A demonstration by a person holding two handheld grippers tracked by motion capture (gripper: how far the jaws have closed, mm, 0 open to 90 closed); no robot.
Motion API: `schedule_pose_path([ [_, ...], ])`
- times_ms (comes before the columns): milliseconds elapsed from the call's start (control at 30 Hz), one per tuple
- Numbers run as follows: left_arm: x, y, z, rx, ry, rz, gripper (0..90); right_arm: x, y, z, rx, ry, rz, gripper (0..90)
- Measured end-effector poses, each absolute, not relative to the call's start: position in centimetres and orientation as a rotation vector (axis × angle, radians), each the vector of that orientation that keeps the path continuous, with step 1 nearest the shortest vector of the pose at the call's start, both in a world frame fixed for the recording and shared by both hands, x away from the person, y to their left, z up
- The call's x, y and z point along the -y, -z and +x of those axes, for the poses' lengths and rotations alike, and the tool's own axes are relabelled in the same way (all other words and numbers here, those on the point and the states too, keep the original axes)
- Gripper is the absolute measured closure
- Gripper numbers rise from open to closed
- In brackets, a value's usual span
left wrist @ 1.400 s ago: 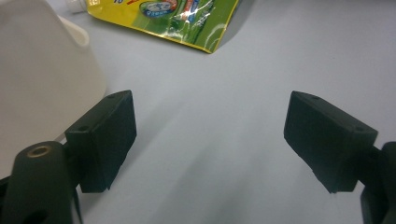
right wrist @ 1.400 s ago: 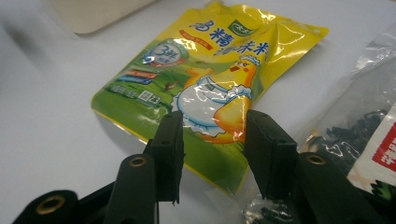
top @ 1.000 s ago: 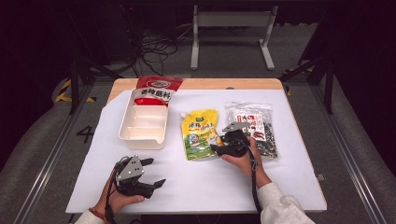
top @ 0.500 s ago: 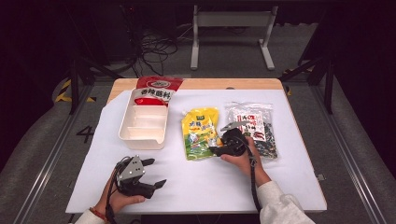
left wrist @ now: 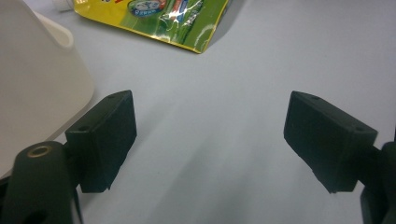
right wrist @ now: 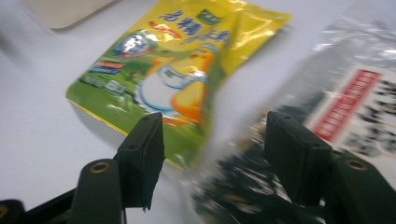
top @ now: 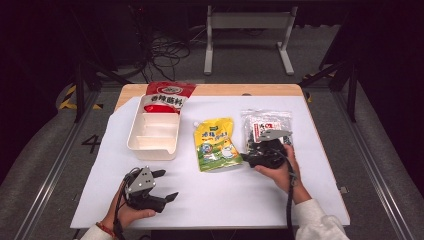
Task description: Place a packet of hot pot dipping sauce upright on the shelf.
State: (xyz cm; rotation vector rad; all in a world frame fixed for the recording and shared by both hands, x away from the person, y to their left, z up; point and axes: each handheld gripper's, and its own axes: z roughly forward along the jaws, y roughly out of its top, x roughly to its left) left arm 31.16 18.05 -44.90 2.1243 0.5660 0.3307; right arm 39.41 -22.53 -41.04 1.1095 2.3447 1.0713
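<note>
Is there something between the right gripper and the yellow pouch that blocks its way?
Nothing visible does. The right gripper hovers with open jaws at the right edge of the yellow pouch. The clear bag of dark pieces lies to the gripper's other side, not between them.

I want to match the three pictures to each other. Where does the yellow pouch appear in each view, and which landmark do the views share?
High view: the yellow pouch lies mid-table, between the white tray and the clear bag.
Left gripper view: its lower corner is at the top edge, left of centre.
Right gripper view: it fills the upper middle, above the jaws.
Shared landmark: the white tray, a cream corner top left in the right gripper view.
</note>
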Motion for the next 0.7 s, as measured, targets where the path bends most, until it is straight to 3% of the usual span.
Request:
schedule_pose_path([
  [100,-18.1,45.0,31.2,-0.568,-0.327,2.128,17.9,27.2,40.8,39.4,-2.240,-1.020,1.189,38.2],
  [233,-18.1,45.0,31.3,-0.570,-0.327,2.128,17.9,31.9,41.5,39.9,-2.133,-1.007,1.352,30.6],
  [467,-17.8,45.1,31.4,-0.567,-0.319,2.139,17.9,34.7,44.1,41.2,-2.139,-1.104,1.535,18.7],
  [600,-17.7,45.1,31.2,-0.561,-0.316,2.143,17.8,35.3,45.0,41.5,-2.167,-1.227,1.592,18.6],
  [700,-17.4,44.9,31.0,-0.549,-0.308,2.138,17.6,35.1,45.0,41.5,-2.197,-1.257,1.575,31.9],
])
